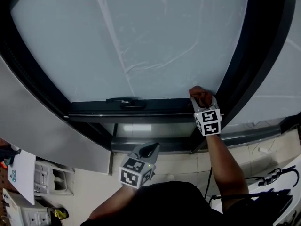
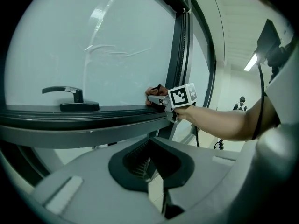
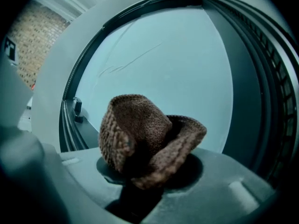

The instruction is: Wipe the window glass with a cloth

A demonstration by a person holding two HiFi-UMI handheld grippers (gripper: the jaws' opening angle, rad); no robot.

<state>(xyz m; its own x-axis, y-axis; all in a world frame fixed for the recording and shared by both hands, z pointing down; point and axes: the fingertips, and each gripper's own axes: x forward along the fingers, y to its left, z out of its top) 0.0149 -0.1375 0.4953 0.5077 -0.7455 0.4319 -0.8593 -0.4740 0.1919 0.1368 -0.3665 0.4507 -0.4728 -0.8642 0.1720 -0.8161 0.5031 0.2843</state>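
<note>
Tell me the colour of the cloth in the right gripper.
Brown cloth, coarse knit; shows best in the right gripper view.

The cloth (image 3: pixel 140 139) is seen to be a coarse brown knit, rough and matt, with thick stitches. The window glass (image 1: pixel 141 32) is smooth and milky, and faint streaks are marked on it. Its frame (image 1: pixel 263 46) and handle (image 1: pixel 124 101) are finished in a dark matt coat. The left tongs (image 2: pixel 152 164) and right tongs (image 3: pixel 140 181) are moulded in grey matt plastic, and ribbed dark pads are set in the left ones.
</note>
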